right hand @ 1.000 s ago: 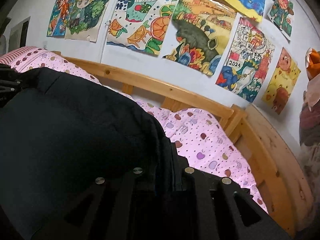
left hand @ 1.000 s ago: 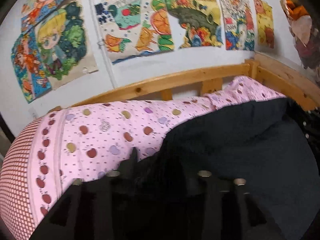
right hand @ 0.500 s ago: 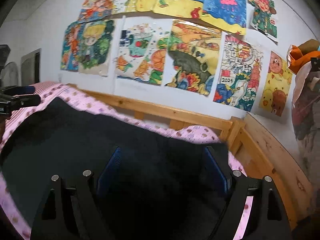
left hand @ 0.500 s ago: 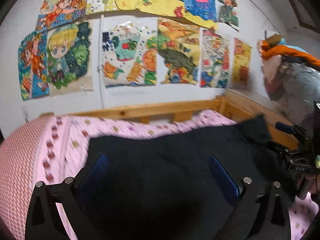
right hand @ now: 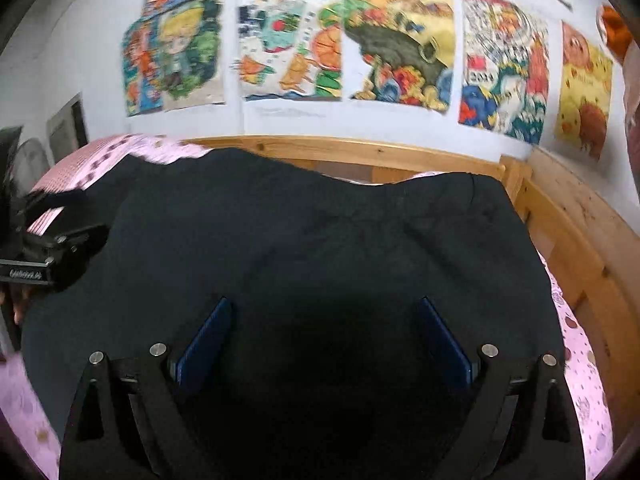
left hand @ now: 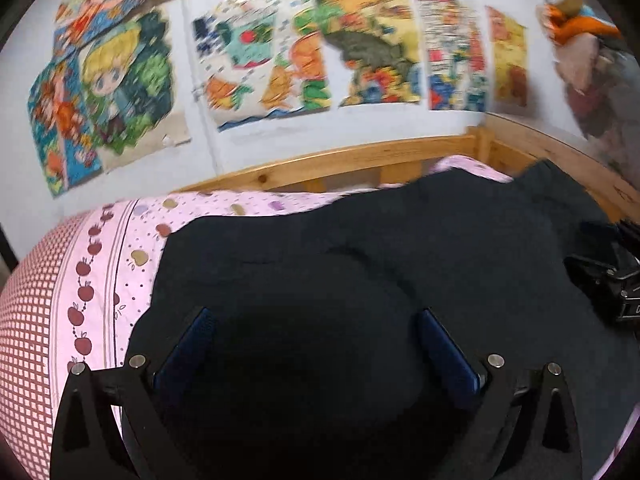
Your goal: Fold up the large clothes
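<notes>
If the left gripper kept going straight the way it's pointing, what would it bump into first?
Most likely the dark garment spread on the pink bedsheet. The left gripper points down at it, jaws open, nothing between them. Depth is hard to judge.

My left gripper (left hand: 314, 344) has black arms, round silver screws and dark blue pads (left hand: 444, 354) inside. My right gripper (right hand: 324, 340) looks the same, with blue pads (right hand: 204, 342) too.
</notes>
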Motion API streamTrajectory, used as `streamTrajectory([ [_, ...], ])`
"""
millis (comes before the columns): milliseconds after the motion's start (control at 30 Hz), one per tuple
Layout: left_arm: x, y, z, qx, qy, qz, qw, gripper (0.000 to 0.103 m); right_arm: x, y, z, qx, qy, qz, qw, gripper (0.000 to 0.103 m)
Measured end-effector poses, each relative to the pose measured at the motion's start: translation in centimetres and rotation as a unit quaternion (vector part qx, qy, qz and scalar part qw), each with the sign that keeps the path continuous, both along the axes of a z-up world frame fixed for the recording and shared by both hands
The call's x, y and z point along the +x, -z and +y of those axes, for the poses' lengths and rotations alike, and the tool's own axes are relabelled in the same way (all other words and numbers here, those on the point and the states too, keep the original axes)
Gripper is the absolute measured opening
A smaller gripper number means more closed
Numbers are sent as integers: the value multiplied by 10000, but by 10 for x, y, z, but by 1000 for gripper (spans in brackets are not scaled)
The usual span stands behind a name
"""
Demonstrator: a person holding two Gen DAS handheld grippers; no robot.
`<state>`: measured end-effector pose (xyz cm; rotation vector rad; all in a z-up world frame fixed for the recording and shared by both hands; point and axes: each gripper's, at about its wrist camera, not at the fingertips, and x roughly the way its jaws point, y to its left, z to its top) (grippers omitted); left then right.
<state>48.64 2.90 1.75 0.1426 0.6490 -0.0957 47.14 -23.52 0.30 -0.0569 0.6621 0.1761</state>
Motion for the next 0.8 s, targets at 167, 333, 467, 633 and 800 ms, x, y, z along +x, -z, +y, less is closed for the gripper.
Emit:
streamTrajectory([
  [167, 36, 17, 21, -224, -443, 238, 9985, 103, 44, 11, -5, -203, 428, 180, 9987, 91],
  [333, 63, 34, 40, -803, -616, 675, 9926, 103, 74, 27, -16, -86, 692, 491, 9964, 92],
  [467, 72, 50, 45, -1036, -650, 852, 9888, 103, 88, 45, -21, 171, 685, 724, 9949, 96],
  [633, 73, 59, 40, -1000, -670, 797, 9895, 103, 93, 59, -20, 216, 667, 717, 9950, 98],
  [800, 76, 61, 41, -1119, -649, 813, 9882, 103, 95, 63, -23, 379, 673, 618, 9951, 99],
])
